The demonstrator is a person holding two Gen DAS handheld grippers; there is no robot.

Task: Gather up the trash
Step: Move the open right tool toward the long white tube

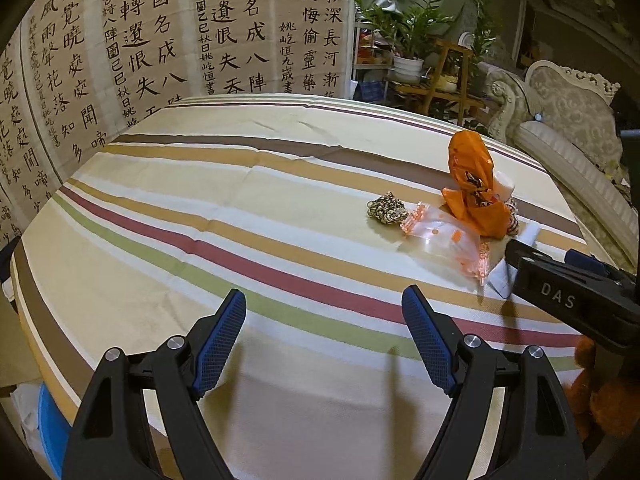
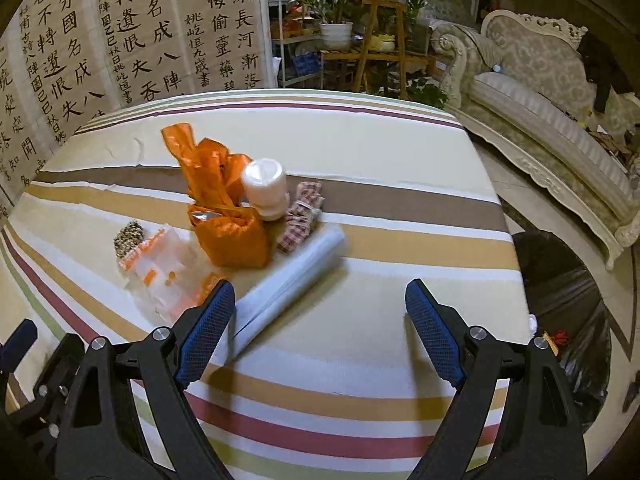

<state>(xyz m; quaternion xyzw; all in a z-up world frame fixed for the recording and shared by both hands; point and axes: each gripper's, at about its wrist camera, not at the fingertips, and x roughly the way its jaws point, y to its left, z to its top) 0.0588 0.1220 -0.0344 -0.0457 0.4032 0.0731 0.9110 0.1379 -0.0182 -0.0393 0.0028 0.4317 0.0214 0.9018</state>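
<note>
Both tongs stand wide and empty over the striped table (image 2: 400, 216). From the right tongs (image 2: 320, 292) the trash pile (image 2: 228, 216) lies at eleven o'clock — a pale roll (image 2: 292, 272) just beside its left finger. From the left tongs (image 1: 324, 300), two o'clock — well apart.

home living room | ornate sofa (image 2: 536, 92) | potted plants (image 2: 336, 12) | calligraphy screen (image 1: 160, 40)

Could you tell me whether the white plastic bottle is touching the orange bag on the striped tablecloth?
Touching: in the right wrist view the white plastic bottle leans directly against the orange bag, with no cloth visible between them.
</note>
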